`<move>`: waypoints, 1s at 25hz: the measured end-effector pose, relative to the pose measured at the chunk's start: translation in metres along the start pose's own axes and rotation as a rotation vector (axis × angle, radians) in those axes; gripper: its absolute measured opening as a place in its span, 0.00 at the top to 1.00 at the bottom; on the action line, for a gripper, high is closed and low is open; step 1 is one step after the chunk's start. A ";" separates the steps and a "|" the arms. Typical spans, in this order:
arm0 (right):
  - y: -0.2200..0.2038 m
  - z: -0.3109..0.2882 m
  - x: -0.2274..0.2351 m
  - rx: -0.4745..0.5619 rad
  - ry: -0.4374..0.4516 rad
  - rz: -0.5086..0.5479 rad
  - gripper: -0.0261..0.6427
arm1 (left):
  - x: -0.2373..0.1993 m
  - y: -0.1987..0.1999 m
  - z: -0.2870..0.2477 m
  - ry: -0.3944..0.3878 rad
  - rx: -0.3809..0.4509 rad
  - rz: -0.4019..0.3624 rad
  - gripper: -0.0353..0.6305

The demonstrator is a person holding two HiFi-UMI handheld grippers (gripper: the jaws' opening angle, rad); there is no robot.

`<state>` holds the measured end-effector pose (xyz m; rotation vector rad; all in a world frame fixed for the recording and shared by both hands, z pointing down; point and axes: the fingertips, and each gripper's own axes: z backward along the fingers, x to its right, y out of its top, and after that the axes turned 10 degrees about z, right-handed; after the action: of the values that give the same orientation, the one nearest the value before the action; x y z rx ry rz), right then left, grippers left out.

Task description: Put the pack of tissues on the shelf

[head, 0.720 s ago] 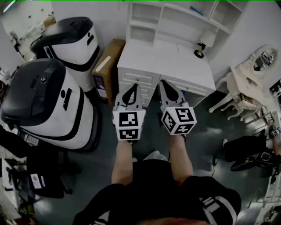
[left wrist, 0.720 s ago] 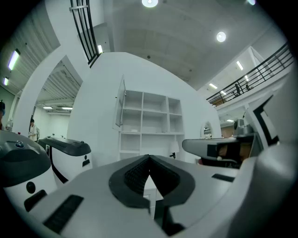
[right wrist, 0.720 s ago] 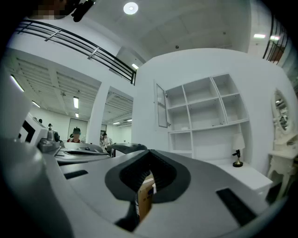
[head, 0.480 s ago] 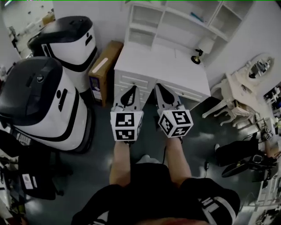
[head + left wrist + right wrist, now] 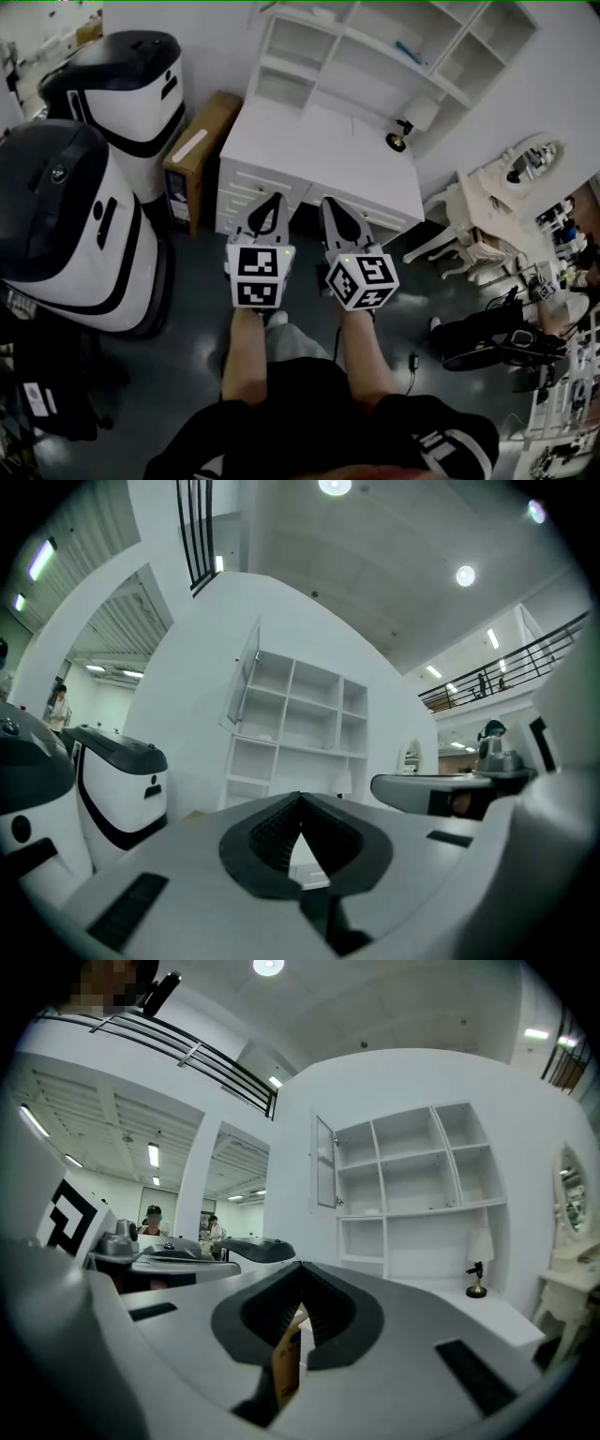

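No pack of tissues shows clearly in any view; a small bluish item (image 5: 406, 52) lies on one board of the white shelf unit (image 5: 309, 42), too small to identify. The shelf unit (image 5: 298, 724) (image 5: 412, 1180) stands on a white desk (image 5: 319, 155) ahead of me. My left gripper (image 5: 275, 198) (image 5: 300, 799) is held at waist height, pointed at the desk, shut with nothing between its fingers. My right gripper (image 5: 330, 201) (image 5: 302, 1267) is beside it, also shut and empty; the brown seen through its gap is a box farther off.
A small lamp (image 5: 401, 136) (image 5: 479, 1262) stands at the desk's right back. Two large white-and-black machines (image 5: 66, 216) (image 5: 127, 84) fill the left, with a cardboard box (image 5: 192, 155) between them and the desk. White vanity furniture (image 5: 492, 211) and black gear (image 5: 487, 337) are on the right.
The head view has shifted: desk and shelf unit now sit further left and show more of the shelves. Both grippers drifted slightly left and up in view and stayed shut.
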<state>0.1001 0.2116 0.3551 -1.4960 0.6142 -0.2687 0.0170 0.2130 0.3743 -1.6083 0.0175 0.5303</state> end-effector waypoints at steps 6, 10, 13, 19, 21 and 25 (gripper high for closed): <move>-0.037 -0.013 0.063 -0.070 -0.062 -0.101 0.93 | 0.013 -0.036 -0.060 -0.036 -0.090 0.049 0.93; -0.045 -0.043 0.081 -0.041 -0.039 -0.159 0.93 | -0.002 -0.058 -0.095 -0.020 -0.149 0.052 0.93; -0.062 -0.074 0.087 -0.058 -0.009 -0.181 0.93 | -0.020 -0.067 -0.125 -0.001 -0.168 0.094 0.93; -0.079 -0.134 0.134 -0.079 -0.007 -0.212 0.93 | -0.031 -0.053 -0.186 -0.006 -0.141 0.085 0.93; -0.081 -0.156 0.143 -0.087 0.013 -0.208 0.93 | -0.044 -0.057 -0.203 0.026 -0.155 0.103 0.93; -0.091 -0.211 0.149 -0.121 0.075 -0.176 0.93 | -0.080 -0.054 -0.240 0.098 -0.149 0.135 0.93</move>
<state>0.1284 -0.0531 0.4199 -1.6653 0.5670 -0.4318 0.0405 -0.0317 0.4551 -1.7869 0.1643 0.5669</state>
